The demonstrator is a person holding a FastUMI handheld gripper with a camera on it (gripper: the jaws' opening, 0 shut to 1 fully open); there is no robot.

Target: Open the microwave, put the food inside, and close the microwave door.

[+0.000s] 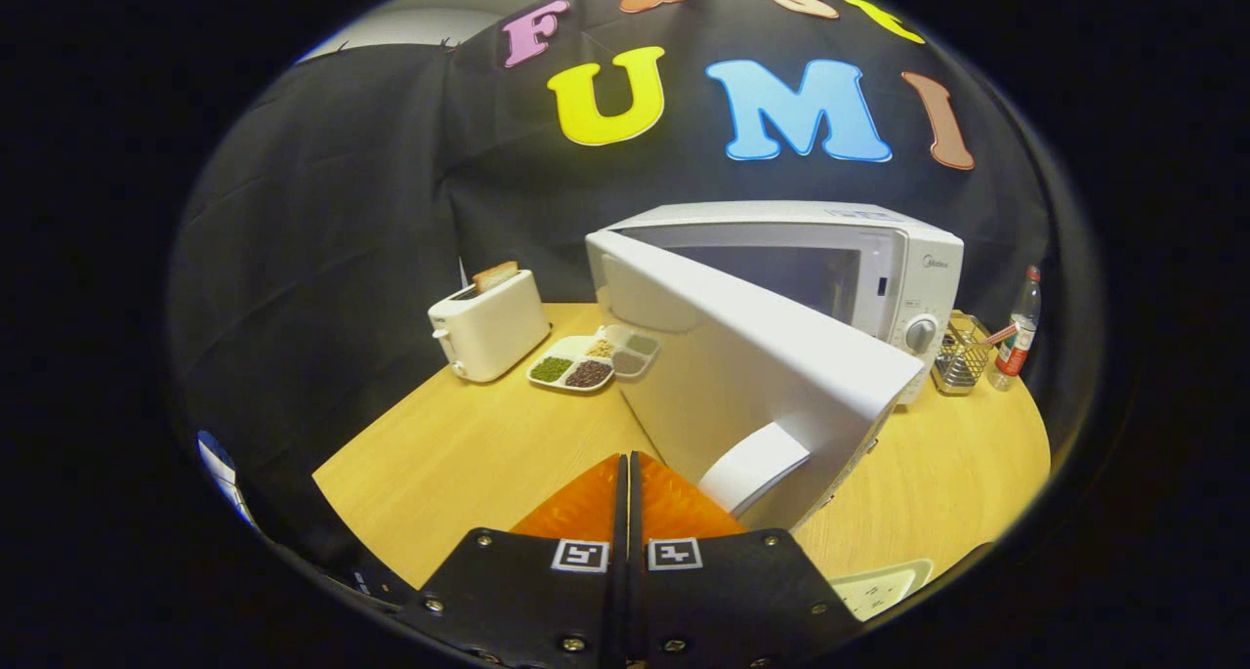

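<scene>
A white microwave (879, 269) stands at the back right of the wooden table (469, 454). Its door (742, 366) is swung wide open toward me, and the dim cavity shows behind it. The door's white handle (754, 467) hangs just right of my fingertips. My gripper (626, 457) is shut, fingers pressed together with nothing between them, low over the table beside the door's outer edge. The food, a white divided tray (589, 360) of green, dark and pale grains, lies on the table beyond the fingers, between the toaster and the door.
A white toaster (488, 329) with a slice of bread in it sits left of the tray. Right of the microwave stand a wire basket (960, 358) and a plastic bottle (1019, 332). A pale tray corner (879, 586) lies near my right finger.
</scene>
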